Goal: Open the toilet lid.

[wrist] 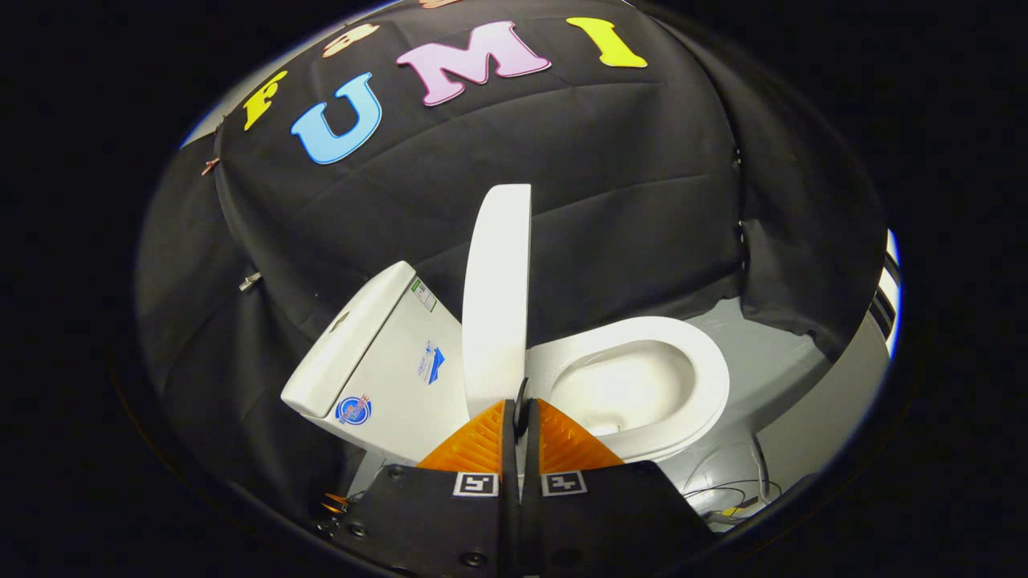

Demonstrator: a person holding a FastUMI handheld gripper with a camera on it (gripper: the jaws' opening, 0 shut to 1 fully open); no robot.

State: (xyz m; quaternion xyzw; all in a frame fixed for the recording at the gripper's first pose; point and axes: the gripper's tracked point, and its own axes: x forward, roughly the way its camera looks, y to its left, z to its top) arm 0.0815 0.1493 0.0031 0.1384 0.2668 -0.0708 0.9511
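Note:
A white toilet stands ahead of me against the black cloth wall. Its lid [498,297] is raised and stands upright, seen edge-on, between the tank [377,361] and the open seat and bowl [642,385]. My gripper [520,408] has its two orange fingers [478,445] pressed close together, with only a thin slit between them and nothing held. The fingertips sit right at the lid's lower end, near the hinge, and I cannot tell whether they touch it.
The tank's cover [349,337] slants off beyond the lid, with stickers on the tank's side. Pale floor [763,361] surrounds the bowl, and thin cables [727,494] lie on it beside the toilet's base.

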